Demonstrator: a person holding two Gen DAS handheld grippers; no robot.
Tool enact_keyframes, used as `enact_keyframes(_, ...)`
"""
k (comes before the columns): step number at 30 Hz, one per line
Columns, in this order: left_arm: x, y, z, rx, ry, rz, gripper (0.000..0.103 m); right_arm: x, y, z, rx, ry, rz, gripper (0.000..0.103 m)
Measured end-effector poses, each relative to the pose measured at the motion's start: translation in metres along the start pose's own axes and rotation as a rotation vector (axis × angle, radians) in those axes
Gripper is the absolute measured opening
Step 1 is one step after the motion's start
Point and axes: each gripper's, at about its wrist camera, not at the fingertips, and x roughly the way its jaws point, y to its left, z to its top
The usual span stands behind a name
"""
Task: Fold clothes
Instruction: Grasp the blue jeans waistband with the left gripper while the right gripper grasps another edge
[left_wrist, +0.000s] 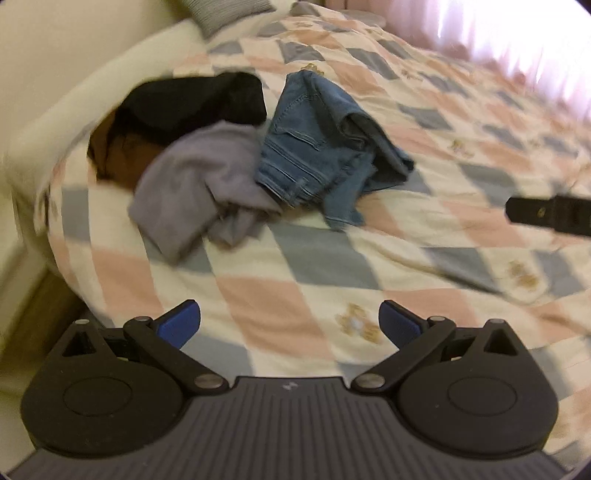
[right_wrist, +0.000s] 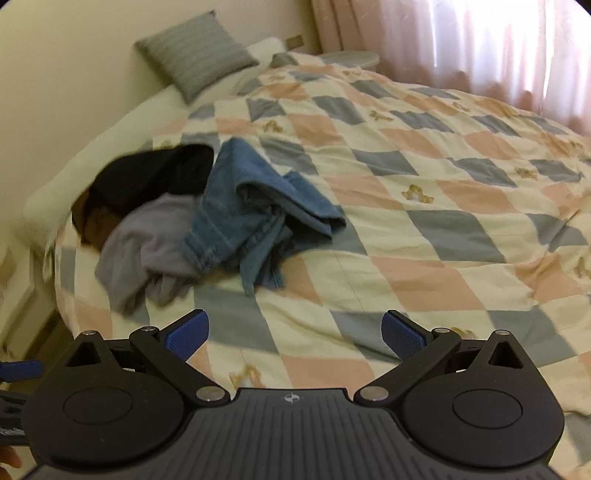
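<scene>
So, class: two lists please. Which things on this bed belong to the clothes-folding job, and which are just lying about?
For the job:
blue jeans
grey garment
black garment
brown garment
left gripper, open
right gripper, open

Just there:
checked quilt, which the crumpled pile lies on
striped cushion
curtain

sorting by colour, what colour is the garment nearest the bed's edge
Light grey-lilac top, crumpled beside the jeans; clearest in the left wrist view.
</scene>
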Motion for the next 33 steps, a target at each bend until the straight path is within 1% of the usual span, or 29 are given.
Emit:
enact_keyframes(2,0.020,0.001,0.008,0.074,-0.002,0.011,0.102,0.018,0.001,0.003,0.020,-0.001,0.008,0.103)
enact_keyframes(4,0.040,0.003,0.016,0.155,-0.010,0.014,0.102,0.037,0.003,0.006,0.029,0.023,-0.008,0.102)
enact_keyframes(6,0.060,0.001,0.026,0.247,-0.031,0.027,0.101,0.055,0.002,0.009,0.072,0.040,-0.005,0.102)
enact_keyframes(7,0.071,-0.002,0.030,0.297,-0.040,0.041,0.099,0.064,0.001,0.010,0.100,0.050,-0.001,0.102)
enact_keyframes(8,0.084,-0.006,0.035,0.357,-0.059,0.059,0.092,0.072,-0.001,0.011,0.124,0.057,-0.002,0.102)
enact_keyframes(9,0.098,-0.011,0.040,0.417,-0.076,0.076,0.089,0.079,-0.002,0.012,0.148,0.064,-0.003,0.102)
enact_keyframes(11,0.125,-0.022,0.047,0.533,-0.103,0.105,0.066,0.094,-0.005,0.013,0.195,0.077,-0.005,0.102)
enact_keyframes(12,0.139,-0.028,0.049,0.580,-0.122,0.111,0.061,0.099,-0.006,0.012,0.204,0.080,-0.014,0.101)
enact_keyframes(15,0.177,-0.041,0.057,0.685,-0.148,0.096,0.060,0.114,-0.009,0.010,0.229,0.090,-0.041,0.101)
enact_keyframes(17,0.197,-0.047,0.061,0.739,-0.165,0.076,0.064,0.125,-0.011,0.008,0.246,0.096,-0.060,0.101)
enact_keyframes(19,0.216,-0.052,0.063,0.793,-0.180,0.056,0.066,0.135,-0.014,0.007,0.263,0.103,-0.078,0.101)
enact_keyframes(23,0.249,-0.058,0.067,0.872,-0.209,0.042,0.066,0.152,-0.023,-0.001,0.328,0.136,-0.111,0.101)
enact_keyframes(25,0.264,-0.059,0.070,0.906,-0.215,0.053,0.064,0.160,-0.027,-0.004,0.350,0.153,-0.125,0.101)
enact_keyframes(27,0.276,-0.057,0.072,0.938,-0.222,0.057,0.058,0.168,-0.028,-0.005,0.367,0.167,-0.129,0.101)
enact_keyframes(28,0.281,-0.056,0.073,0.953,-0.226,0.056,0.047,0.171,-0.028,-0.006,0.373,0.174,-0.130,0.101)
enact_keyframes(29,0.284,-0.053,0.074,0.967,-0.228,0.043,0.045,0.175,-0.028,-0.006,0.380,0.181,-0.130,0.101)
enact_keyframes(30,0.285,-0.049,0.077,0.970,-0.226,0.015,0.042,0.179,-0.027,-0.006,0.381,0.188,-0.130,0.101)
enact_keyframes(31,0.283,-0.044,0.079,0.969,-0.228,-0.015,0.033,0.182,-0.025,-0.005,0.380,0.191,-0.127,0.101)
enact_keyframes(32,0.279,-0.038,0.083,0.952,-0.231,-0.046,0.030,0.185,-0.024,-0.004,0.379,0.194,-0.124,0.101)
enact_keyframes(33,0.272,-0.028,0.091,0.908,-0.235,-0.081,0.029,0.188,-0.022,-0.003,0.378,0.197,-0.121,0.100)
